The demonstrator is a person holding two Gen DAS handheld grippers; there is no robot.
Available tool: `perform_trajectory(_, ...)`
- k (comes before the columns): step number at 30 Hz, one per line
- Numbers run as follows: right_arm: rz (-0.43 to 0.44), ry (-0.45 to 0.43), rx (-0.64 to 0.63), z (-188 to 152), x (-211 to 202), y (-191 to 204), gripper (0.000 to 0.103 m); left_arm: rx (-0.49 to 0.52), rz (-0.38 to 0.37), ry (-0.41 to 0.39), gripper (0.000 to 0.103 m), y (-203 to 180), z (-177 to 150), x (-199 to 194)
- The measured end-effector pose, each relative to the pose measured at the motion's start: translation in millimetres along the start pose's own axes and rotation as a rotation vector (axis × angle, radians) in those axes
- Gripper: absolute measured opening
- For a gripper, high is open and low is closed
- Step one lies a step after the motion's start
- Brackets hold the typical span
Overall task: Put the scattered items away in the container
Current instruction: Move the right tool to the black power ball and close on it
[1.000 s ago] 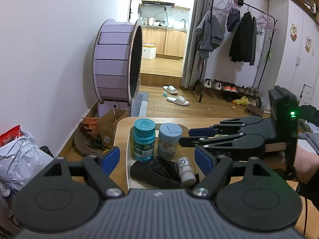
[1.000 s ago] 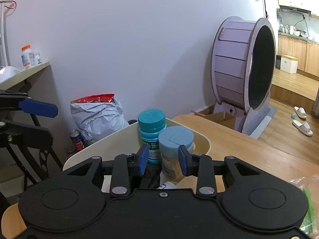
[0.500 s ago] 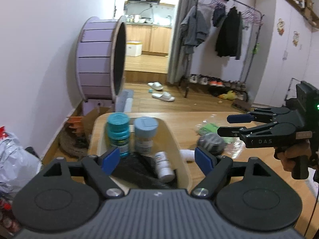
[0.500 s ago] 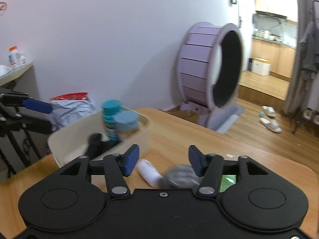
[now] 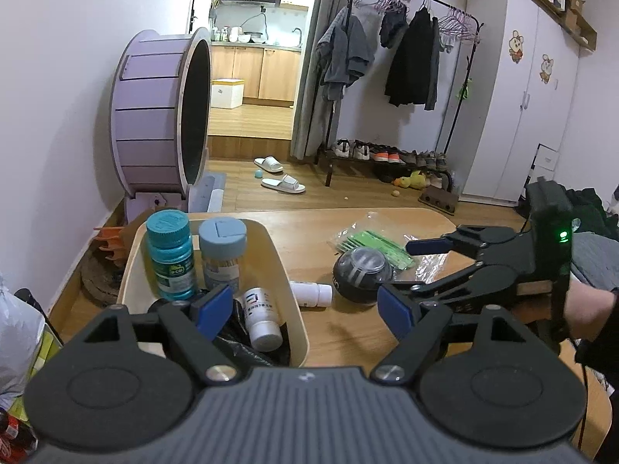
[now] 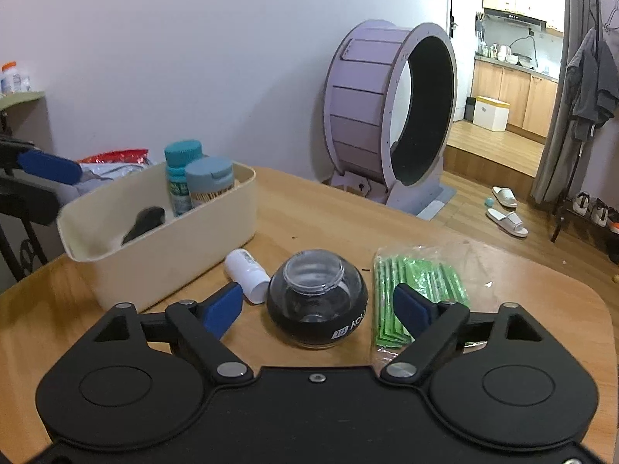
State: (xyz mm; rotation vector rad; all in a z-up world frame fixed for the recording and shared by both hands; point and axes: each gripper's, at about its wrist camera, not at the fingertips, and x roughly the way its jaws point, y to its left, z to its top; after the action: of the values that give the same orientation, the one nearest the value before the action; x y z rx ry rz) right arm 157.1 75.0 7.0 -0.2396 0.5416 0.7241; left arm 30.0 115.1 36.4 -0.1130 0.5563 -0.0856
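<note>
A cream bin [image 6: 162, 239] [image 5: 284, 286] on the wooden table holds a teal-capped bottle [image 5: 170, 259], a grey-blue-capped jar [image 5: 222, 255], a small white bottle [image 5: 261, 319] and a black bag [image 5: 240, 344]. On the table beside it lie a white bottle [image 6: 247, 276] [image 5: 311, 294], a black ball with a clear dome [image 6: 317, 303] [image 5: 361, 272] and a green packet [image 6: 416, 290] [image 5: 371, 243]. My right gripper [image 6: 319, 309] is open, its fingers on either side of the ball. My left gripper [image 5: 300, 307] is open over the bin's near right corner.
A purple wheel [image 6: 394, 116] stands on the floor past the table's far edge. A clothes rack [image 5: 406, 77] and slippers [image 5: 280, 178] are farther off. A filled plastic bag [image 6: 112, 164] sits behind the bin. A hand [image 5: 592, 305] holds the right gripper.
My right gripper pulled back from the bin, opened wide and came to straddle the black ball. The left view swung right, bringing the loose items into sight.
</note>
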Motion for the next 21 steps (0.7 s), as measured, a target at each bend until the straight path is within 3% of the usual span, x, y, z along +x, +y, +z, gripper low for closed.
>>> perform_trajectory(6,-0.016,-0.016,-0.001,-9.2,9.8,-1.5,0.084,-0.006,0.009,0.005,0.081,4.3,-2.1,3.4)
perform_trajectory(9,-0.019,-0.028,0.001,-11.3,11.6,-3.8,0.09,-0.011,0.012,0.005,0.081,5.6,-2.1,3.6)
perform_trajectory(16,-0.008,-0.011,-0.013,-18.7,25.7,-2.4,0.089,-0.009,0.01,0.006,0.081,4.7,-2.0,3.3)
perform_trajectory(18,-0.004,-0.003,-0.019,-19.8,29.9,-1.5,0.087,-0.009,0.011,0.006,0.081,5.0,-1.9,3.5)
perform_trajectory(20,0.008,0.004,-0.016,-19.5,32.4,-2.2,0.071,-0.011,0.012,0.006,0.081,5.6,-1.8,3.8)
perform_trajectory(21,0.013,0.001,-0.009,-19.5,32.1,-3.2,0.071,-0.012,0.013,0.006,0.081,5.9,-1.9,3.9)
